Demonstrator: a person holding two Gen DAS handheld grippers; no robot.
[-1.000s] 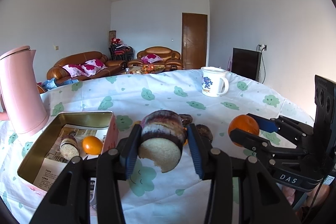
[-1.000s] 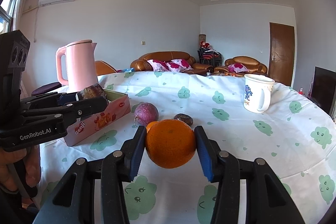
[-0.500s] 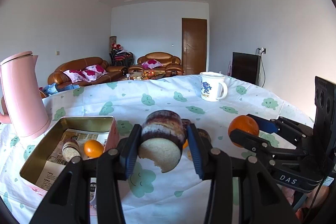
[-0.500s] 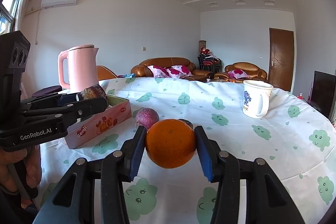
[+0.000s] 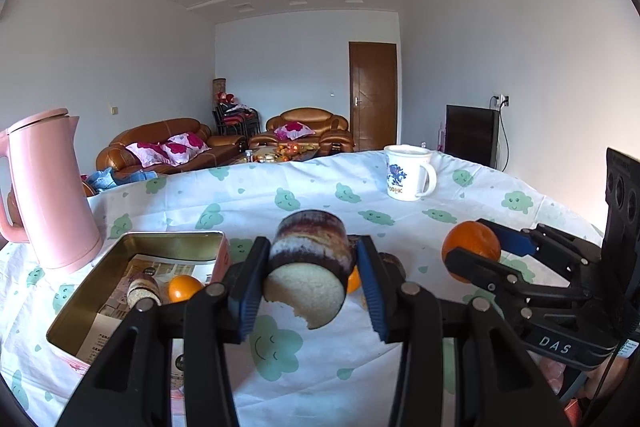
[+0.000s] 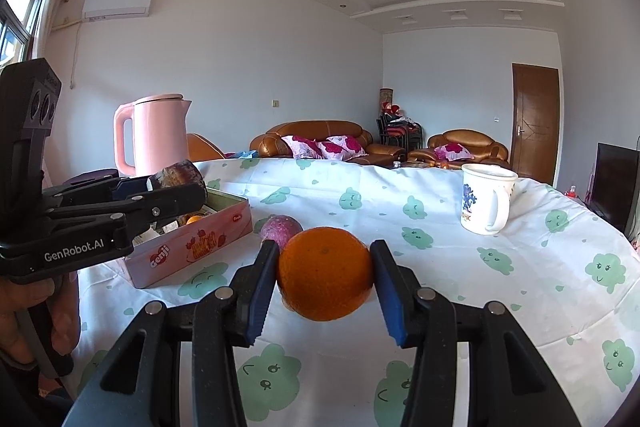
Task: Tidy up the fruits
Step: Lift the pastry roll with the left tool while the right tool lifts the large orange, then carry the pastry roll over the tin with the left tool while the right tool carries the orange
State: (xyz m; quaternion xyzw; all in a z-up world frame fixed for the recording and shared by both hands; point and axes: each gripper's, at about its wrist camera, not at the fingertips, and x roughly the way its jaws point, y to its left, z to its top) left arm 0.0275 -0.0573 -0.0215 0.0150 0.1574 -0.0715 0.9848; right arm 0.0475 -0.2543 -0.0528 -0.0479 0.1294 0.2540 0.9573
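Observation:
My left gripper (image 5: 310, 261) is shut on a short cut piece of purple-skinned cane (image 5: 306, 291), its pale cut face towards the camera, held above the tablecloth beside an open gold-lined tin (image 5: 172, 235). A small orange (image 5: 184, 287) and another cane piece (image 5: 142, 289) lie in the tin. My right gripper (image 6: 325, 275) is shut on a large orange (image 6: 325, 273), held above the table to the right of the left gripper (image 6: 176, 187). A round purple fruit (image 6: 280, 229) rests on the cloth behind the orange.
A pink kettle (image 5: 52, 187) stands left of the tin, whose pink outer wall (image 6: 192, 247) faces the right wrist view. A white mug (image 6: 484, 203) stands at the far right of the table. Small brown fruit (image 5: 394, 261) lies behind the left fingers.
Both grippers keep the same hold on their fruit. The table and room sit slightly lower in both views; nothing on the table has moved.

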